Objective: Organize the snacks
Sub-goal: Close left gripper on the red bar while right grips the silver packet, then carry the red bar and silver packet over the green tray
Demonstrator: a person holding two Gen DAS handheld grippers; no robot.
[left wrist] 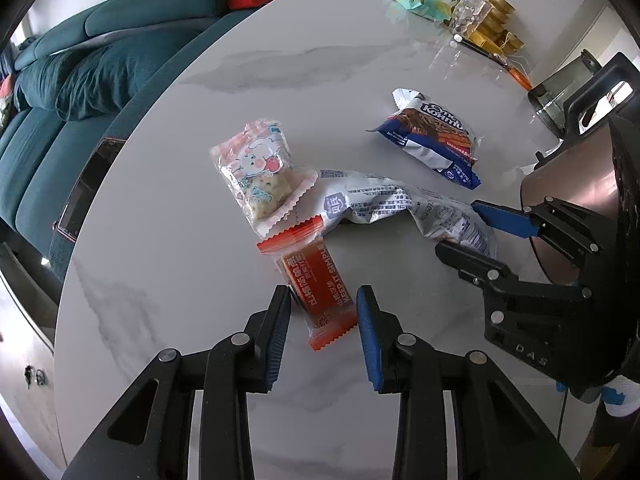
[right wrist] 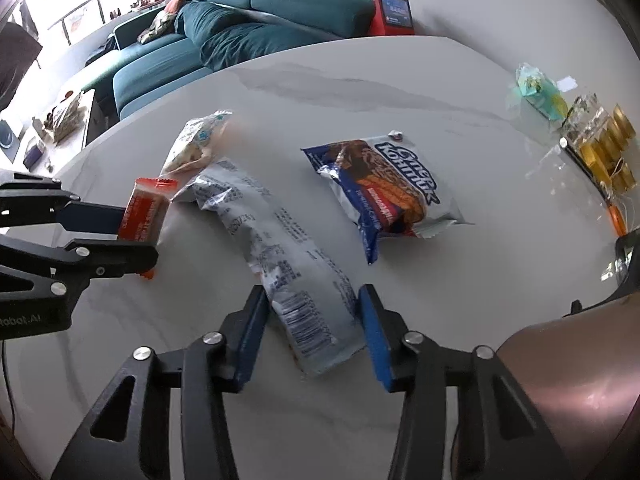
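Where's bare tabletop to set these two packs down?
Bare patches: the near-left table, left of the orange pack; and the far stretch between the blue pack and the gold tins. Crowded: the middle, where the pink pack, orange pack and white bag touch.

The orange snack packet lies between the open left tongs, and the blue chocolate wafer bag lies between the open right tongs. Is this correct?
Not quite. The orange snack packet does lie between the open left tongs, but the right wrist view shows the long silver-white packet between the open right tongs. The blue chocolate wafer bag lies farther off on the table, untouched.
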